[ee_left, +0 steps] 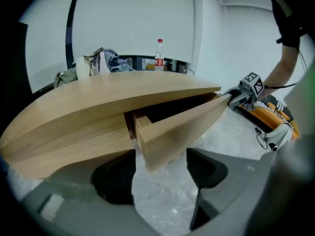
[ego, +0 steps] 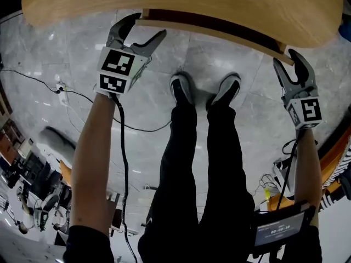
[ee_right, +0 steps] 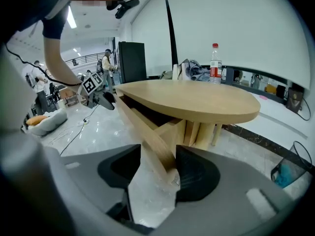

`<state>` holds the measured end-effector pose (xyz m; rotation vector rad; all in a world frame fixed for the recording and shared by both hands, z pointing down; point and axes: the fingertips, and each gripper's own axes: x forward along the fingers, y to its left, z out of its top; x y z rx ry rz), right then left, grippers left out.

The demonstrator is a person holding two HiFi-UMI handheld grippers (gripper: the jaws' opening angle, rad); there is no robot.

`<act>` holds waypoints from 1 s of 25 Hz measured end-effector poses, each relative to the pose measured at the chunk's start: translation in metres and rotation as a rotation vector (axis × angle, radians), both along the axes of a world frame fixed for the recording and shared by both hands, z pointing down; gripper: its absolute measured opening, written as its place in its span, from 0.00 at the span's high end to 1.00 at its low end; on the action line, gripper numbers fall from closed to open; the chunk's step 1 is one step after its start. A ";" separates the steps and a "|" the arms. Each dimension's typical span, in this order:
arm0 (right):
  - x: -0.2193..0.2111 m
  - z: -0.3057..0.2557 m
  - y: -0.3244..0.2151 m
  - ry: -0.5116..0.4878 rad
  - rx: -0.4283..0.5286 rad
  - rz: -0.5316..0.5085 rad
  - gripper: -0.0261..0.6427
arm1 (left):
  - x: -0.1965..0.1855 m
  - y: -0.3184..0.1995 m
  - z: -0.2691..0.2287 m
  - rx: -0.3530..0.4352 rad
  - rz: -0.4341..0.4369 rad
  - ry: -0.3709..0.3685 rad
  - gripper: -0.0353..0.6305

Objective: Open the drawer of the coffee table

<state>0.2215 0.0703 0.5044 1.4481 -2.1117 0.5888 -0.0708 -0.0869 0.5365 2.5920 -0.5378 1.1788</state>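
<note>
The oval wooden coffee table has its drawer front pulled a little way out, with a dark gap behind it. My left gripper is open, with the drawer front's left end between its jaws and neither pad pressing on it. At the other end my right gripper is open too. That end of the board lies against the right pad, and floor shows between it and the left one.
The person's legs and black shoes stand on the marble floor just before the drawer. A bottle and a heap of cloth are on the table's far side. Cables trail on the floor at left.
</note>
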 end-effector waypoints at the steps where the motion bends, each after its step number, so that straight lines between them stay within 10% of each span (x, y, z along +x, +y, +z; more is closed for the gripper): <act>1: 0.000 0.000 0.000 0.004 -0.005 0.002 0.62 | 0.002 0.001 0.001 -0.007 -0.008 -0.001 0.44; 25: -0.011 0.010 0.014 -0.004 -0.098 -0.025 0.64 | -0.003 0.012 0.009 -0.045 -0.045 -0.077 0.56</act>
